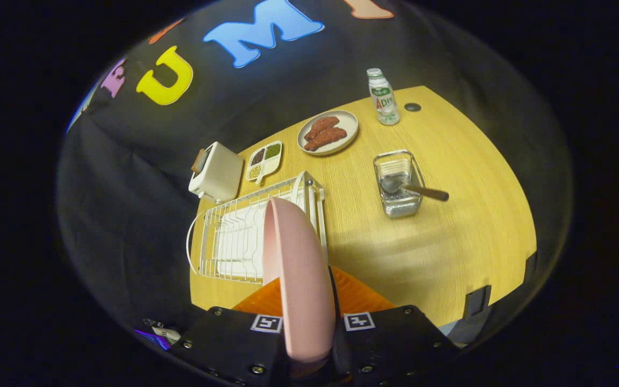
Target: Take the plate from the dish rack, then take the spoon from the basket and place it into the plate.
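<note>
Gripper view: you are holding the gripper [309, 328] high above the wooden table [449, 247], and its two fingers are pressing on the pink plate [299, 279] from either side, so the tongs are closed on it. The plate is standing on edge between the fingers, its rim reaching out over the near end of the white dish rack [234, 242], apparently clear of the rack's wires. An orange mat [358, 295] is lying on the table just below the fingers.

Beyond and to the right, the spoon [414, 189] is resting in the small wire basket [398, 185], bowl inside, handle sticking out over the rim to the right. Farther off, a round plate with two brown pieces of food [326, 132], a divided dish of beans [264, 160], a white toaster [217, 172] and a small bottle [383, 98] are standing. The bottle's label is showing green and red lettering, too small to read reliably.
</note>
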`<state>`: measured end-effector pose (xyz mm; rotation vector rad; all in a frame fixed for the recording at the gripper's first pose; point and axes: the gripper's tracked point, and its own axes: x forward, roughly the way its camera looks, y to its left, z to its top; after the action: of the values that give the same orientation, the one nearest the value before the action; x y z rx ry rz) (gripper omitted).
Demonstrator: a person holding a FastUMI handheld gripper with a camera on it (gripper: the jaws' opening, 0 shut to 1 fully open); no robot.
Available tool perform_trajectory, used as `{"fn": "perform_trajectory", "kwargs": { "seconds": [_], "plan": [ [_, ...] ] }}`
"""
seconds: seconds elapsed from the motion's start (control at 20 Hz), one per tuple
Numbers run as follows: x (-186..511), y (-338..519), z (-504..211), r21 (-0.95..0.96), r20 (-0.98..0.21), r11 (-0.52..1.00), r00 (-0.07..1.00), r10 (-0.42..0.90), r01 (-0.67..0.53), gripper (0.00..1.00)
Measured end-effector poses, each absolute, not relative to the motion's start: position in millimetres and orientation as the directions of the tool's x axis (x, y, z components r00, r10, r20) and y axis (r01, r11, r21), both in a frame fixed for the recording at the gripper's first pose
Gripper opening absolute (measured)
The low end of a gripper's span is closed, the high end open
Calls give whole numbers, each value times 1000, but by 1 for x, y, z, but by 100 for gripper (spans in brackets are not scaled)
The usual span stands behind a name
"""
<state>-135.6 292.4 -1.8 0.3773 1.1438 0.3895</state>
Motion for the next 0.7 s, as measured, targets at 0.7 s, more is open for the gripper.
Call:
{"fn": "perform_trajectory", "kwargs": {
  "seconds": [0.7],
  "plan": [
    [-235, 303, -100, 715, -685, 699, 195, 702, -5, 27]
  ]
}}
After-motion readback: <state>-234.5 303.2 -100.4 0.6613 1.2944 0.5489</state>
